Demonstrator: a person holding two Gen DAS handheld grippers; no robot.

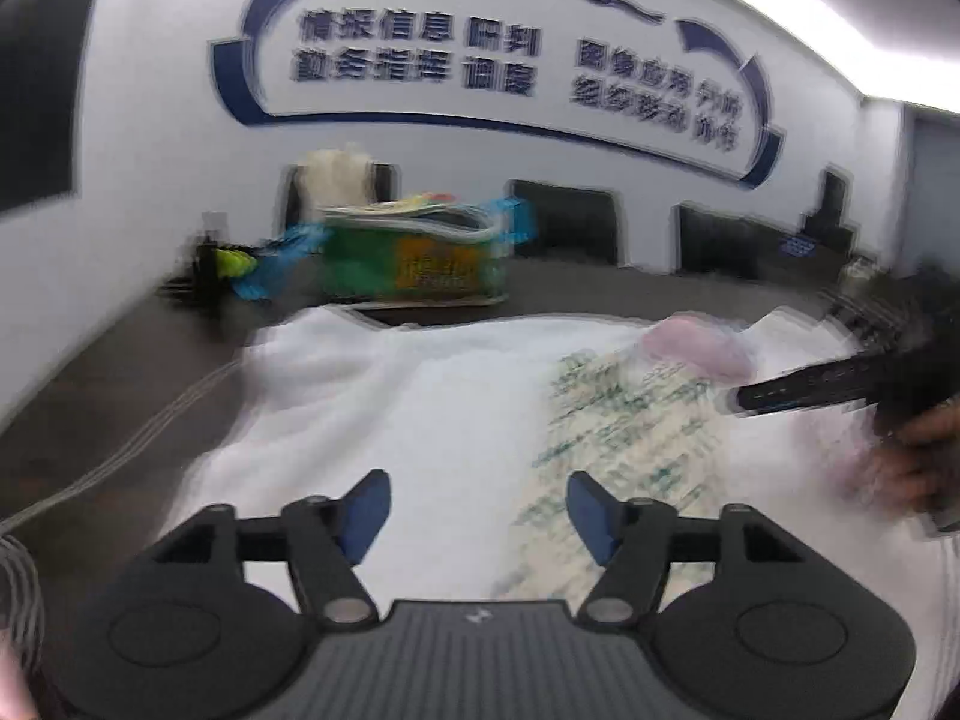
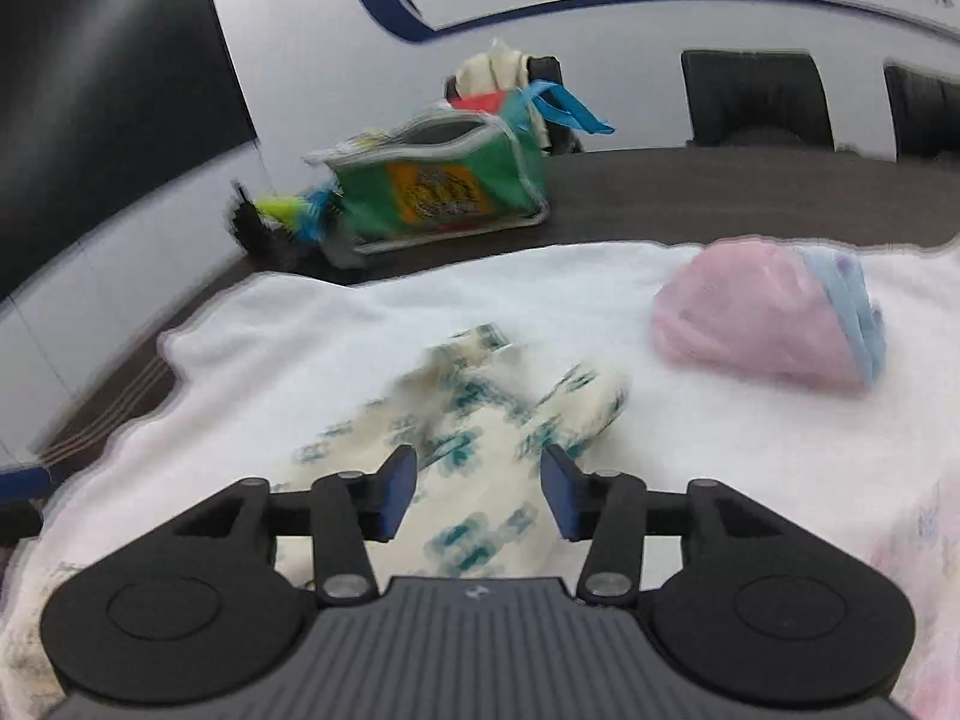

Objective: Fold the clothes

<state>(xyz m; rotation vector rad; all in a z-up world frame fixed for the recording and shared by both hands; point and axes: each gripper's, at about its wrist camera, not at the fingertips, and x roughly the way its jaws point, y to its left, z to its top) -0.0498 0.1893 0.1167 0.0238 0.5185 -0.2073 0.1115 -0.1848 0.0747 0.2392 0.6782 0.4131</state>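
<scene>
I am holding the left gripper (image 1: 479, 507) above the white cloth (image 1: 372, 408) that is covering the near part of the dark table (image 1: 120, 372). Its two blue pads (image 1: 366, 513) are standing wide apart and nothing is lying between them. Just to the right of it, the cream garment with green print (image 1: 624, 420) is lying flat on the white cloth. The left wrist picture is blurred, so I am not seeing the fine folds.

The right gripper (image 2: 479, 492) is hovering low over the same cream garment with green print (image 2: 480, 438), which is lying crumpled in the middle of the cloth. The jaws are spread, with the fabric showing in the gap, but the pads (image 2: 399, 492) are not pinching it as far as I can tell. In the left wrist view, the right gripper (image 1: 798, 387) is coming in from the right side, with a hand (image 1: 918, 450) behind it.

Farther back on the cloth, to the right, a pink garment (image 2: 750, 318) is sitting as a folded bundle, with something light blue (image 2: 858, 306) touching its right side. Behind the cloth, a green bag (image 2: 438, 192) with blue handles is standing on the table, and black chairs (image 2: 756, 99) are standing along the wall.
</scene>
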